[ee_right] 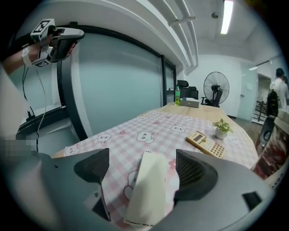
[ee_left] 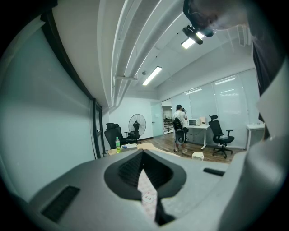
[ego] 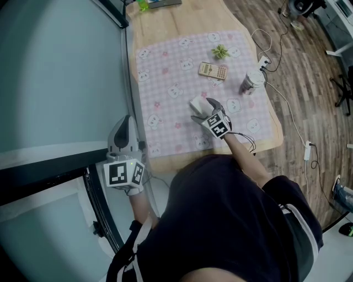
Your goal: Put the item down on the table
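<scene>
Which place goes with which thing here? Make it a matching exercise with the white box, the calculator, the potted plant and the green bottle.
Things:
1. white box
2. calculator
3. potted plant
4. green bottle

Places:
A. on the bare table, beyond the checked cloth
B. between the open jaws of the right hand-held gripper
C. flat on the cloth, just nearer the person than the plant
D. on the cloth near its far edge, beyond the calculator

Pairs: 1-B, 2-C, 3-D, 4-A
</scene>
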Demonstrator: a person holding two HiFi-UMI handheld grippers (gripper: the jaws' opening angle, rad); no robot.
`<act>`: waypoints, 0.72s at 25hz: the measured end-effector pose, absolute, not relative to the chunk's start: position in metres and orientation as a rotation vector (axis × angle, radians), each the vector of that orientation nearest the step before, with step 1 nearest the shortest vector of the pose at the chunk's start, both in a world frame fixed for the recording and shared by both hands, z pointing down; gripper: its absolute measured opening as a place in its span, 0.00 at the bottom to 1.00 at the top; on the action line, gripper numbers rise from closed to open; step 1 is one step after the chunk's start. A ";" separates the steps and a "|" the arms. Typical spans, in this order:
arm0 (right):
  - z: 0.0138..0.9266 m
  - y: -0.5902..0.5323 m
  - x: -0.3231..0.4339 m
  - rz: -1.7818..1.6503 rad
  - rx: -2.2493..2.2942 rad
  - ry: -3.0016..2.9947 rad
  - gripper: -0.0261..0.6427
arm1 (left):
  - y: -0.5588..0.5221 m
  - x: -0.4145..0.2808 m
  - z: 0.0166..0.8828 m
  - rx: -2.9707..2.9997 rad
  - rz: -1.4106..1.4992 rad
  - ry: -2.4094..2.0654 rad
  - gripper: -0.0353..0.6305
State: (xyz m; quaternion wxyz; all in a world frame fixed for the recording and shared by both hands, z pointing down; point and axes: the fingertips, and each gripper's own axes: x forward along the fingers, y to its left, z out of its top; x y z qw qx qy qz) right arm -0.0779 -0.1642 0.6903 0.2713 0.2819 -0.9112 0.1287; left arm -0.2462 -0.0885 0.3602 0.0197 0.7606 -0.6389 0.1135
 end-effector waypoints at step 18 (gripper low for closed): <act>0.691 -0.188 -0.034 0.317 1.049 -2.265 0.07 | -0.089 -0.248 0.361 2.351 0.343 -1.987 0.05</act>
